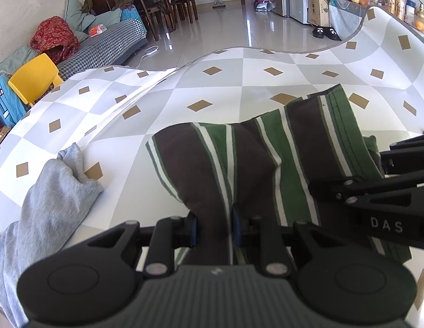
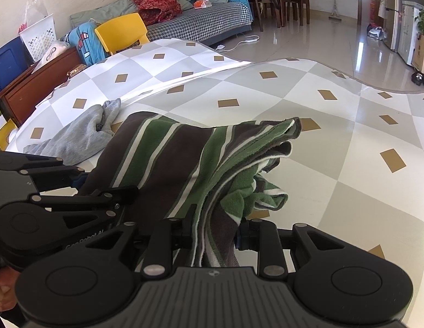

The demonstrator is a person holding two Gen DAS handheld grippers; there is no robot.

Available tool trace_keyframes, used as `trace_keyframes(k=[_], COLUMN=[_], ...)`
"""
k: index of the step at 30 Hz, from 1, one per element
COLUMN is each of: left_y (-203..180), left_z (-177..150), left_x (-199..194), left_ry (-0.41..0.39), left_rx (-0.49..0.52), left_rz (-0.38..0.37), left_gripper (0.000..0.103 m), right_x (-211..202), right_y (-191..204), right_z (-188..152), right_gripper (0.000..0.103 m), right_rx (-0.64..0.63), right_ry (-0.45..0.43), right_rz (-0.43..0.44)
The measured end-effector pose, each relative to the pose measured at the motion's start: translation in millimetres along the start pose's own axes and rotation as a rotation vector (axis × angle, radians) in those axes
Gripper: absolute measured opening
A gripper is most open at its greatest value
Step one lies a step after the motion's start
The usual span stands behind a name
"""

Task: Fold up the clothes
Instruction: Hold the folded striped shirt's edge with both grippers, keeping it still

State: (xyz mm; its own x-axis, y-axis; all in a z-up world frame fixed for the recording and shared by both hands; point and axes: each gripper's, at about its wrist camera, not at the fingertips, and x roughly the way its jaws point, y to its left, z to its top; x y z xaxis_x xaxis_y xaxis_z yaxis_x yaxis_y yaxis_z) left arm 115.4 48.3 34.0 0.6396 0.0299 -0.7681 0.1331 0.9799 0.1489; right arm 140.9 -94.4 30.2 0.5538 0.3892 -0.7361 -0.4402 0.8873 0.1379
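While bunched between both, the striped garment is clamped by left claw and right claw.

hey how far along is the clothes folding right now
Partly done. The striped garment already lies doubled, its stacked edges showing in the right wrist view. In hand: the left gripper and the right gripper are both shut on its near side, so a fold seems to be underway. Left: the grey garment lies crumpled and unfolded on the checkered table cover.
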Motion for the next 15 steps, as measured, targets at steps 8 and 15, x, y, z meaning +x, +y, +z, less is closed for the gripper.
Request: trace_keyframes(k=[8,15], left_y=[7.0,11.6], left_z=[-3.1,-5.8], left_x=[1.8,3.3], left_ry=[0.006,0.016], left_rx=[-0.008,-0.017], left_rz=[0.016,0.026], left_gripper=[0.021,0.021], right_x=[6.4,11.8], right_y=[5.0,10.6], right_z=[2.1,3.2], right_gripper=[0.025,0.025], right_rx=[-0.009,-0.019], right_ry=[0.007,0.014], right_rz=[0.016,0.026])
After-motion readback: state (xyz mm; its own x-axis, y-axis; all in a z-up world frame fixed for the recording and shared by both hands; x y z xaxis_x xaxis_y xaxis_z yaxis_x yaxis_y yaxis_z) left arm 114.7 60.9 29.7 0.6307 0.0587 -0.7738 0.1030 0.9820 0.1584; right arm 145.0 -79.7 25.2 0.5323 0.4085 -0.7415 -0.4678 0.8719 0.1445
